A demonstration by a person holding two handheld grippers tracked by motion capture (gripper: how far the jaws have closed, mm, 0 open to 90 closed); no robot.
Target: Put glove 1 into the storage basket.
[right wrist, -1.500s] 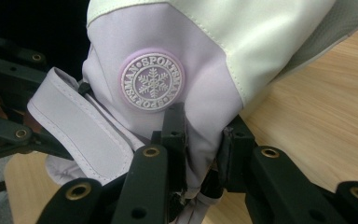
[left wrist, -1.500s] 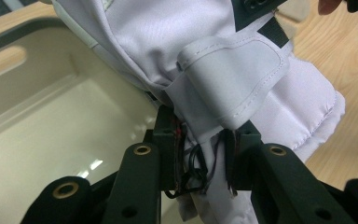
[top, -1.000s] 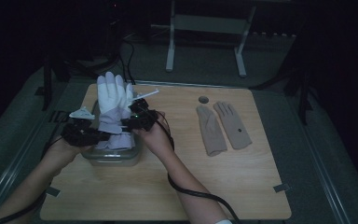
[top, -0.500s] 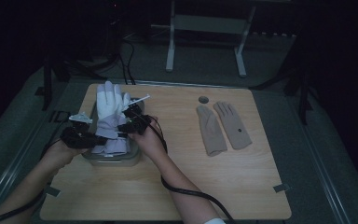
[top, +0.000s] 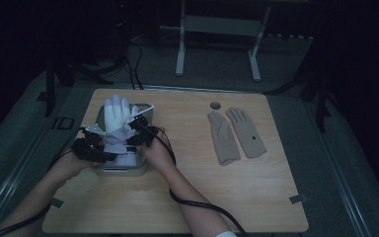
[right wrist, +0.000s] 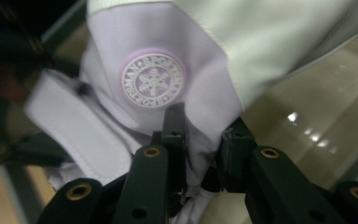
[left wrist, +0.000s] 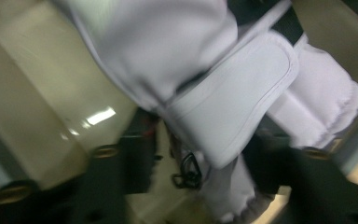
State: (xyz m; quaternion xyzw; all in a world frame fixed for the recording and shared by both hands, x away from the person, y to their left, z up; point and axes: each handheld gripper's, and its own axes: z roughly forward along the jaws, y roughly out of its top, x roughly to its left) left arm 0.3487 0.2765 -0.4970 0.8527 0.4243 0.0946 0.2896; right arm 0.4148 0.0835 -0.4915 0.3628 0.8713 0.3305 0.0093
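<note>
High view: white glove (top: 117,118) lies half in a clear plastic bin (top: 121,170) at the table's (top: 187,192) left side, fingers pointing away from the person, cuff end over the bin. Both grippers are at the cuff — left gripper (top: 91,148) on the bin's left, right gripper (top: 140,134) on its right. A beige glove pair (top: 237,134) lies flat well to the right of the bin, untouched.

Right gripper view: jaws pinched together on a fold of glove fabric (right wrist: 200,154) just below the round snowflake logo patch (right wrist: 154,80). Solid bite, cloth bunched between the jaws.

Left gripper view: blurred. The cuff strap tab (left wrist: 242,102) and fuzzy lining (left wrist: 326,107) sit close in front of the jaws, but I can't tell whether they're closed on the cloth or just beside it.

Step in hand, as I read it: settling the glove into the bin, cuff first.

How to do it well:
- keep the right pinch on the fabric, not the logo patch — the patch is stiffer and likely to slip
- get the left jaws firmly on the cuff edge or strap before lowering, so both sides go down level
- fold the glove's fingers in toward the bin; right now they overhang the far rim
- let go only once the cuff rests on the bin floor, else the glove may spring back out over the rim
</note>
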